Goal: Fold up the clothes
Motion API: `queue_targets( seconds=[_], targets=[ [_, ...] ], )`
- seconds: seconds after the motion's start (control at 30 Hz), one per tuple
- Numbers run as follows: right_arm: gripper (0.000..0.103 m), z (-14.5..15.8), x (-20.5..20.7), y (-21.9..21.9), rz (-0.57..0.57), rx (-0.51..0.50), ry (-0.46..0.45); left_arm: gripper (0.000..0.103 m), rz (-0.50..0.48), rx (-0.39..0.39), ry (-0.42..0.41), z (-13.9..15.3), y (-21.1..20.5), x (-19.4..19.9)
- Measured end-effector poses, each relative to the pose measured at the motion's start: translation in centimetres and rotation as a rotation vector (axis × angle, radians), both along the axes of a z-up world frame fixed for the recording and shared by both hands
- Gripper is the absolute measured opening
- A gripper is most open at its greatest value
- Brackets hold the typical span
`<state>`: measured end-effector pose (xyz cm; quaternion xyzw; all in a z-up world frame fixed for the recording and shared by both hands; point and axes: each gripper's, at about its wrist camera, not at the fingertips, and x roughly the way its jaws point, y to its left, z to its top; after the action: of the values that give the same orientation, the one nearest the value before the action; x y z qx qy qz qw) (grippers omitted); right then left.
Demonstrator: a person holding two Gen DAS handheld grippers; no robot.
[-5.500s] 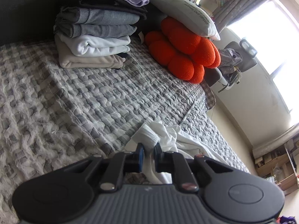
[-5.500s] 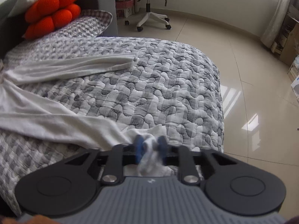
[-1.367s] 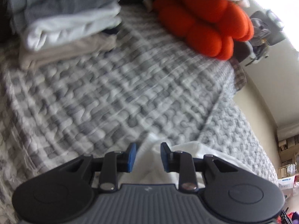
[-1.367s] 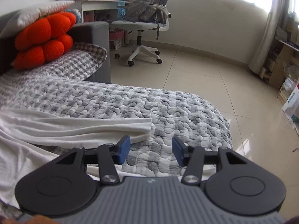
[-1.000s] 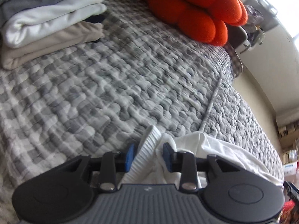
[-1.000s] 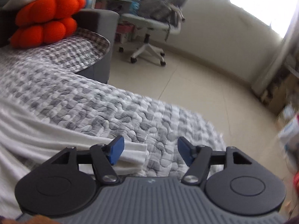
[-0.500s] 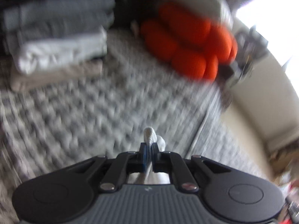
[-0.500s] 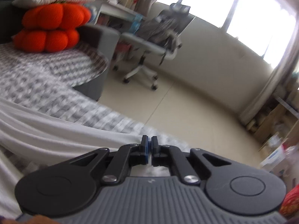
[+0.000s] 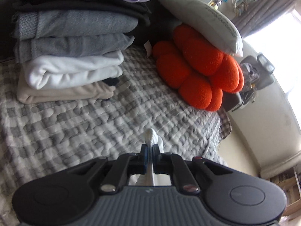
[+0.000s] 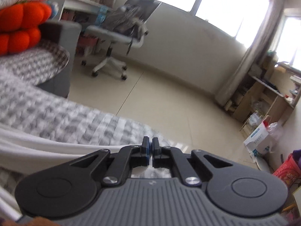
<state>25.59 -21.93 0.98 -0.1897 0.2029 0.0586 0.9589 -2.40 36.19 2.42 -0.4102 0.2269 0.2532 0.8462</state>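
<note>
Bed (image 9: 79,124): grey-and-white quilted cover fills the middle of the left wrist view; bare quilt ahead gives open room for a fold.
Stack of folded clothes (image 9: 71,43): upper left, about 6 items, well apart from the grippers.
Orange cushion (image 9: 199,75): upper right, under a pale pillow (image 9: 197,17).
Bed edge: in the right wrist view the quilt ends just ahead; floor and an office chair (image 10: 120,30) lie beyond.
White garment (image 10: 47,150): stretched across the lower left of the right wrist view; likely soft, light and limp, best held at cuffs or hems.
Left gripper (image 9: 150,153): clamped on a white ribbed edge.
Right gripper (image 10: 150,151): jaws together; the garment runs up to them, but a pinch is unclear.
</note>
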Motion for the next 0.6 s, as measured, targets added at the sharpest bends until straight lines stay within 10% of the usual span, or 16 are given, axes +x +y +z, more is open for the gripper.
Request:
queue_targets(
  seconds=[0.17, 0.4, 0.6],
  targets=[
    [0.001, 2.9, -1.5, 0.1, -0.059, 0.079, -0.207, 0.005, 0.004, 0.023, -0.032, 0.4, 0.2, 1.5],
    [0.001, -2.6, 2.3, -1.0, -0.118, 0.011, -0.002, 0.005, -0.014, 0.027, 0.046, -1.4, 0.5, 2.6],
    [0.001, -1.5, 1.6, -0.1, -0.103, -0.002, -0.066, 0.005, -0.018, 0.039, 0.052, -1.4, 0.2, 2.7]
  ],
)
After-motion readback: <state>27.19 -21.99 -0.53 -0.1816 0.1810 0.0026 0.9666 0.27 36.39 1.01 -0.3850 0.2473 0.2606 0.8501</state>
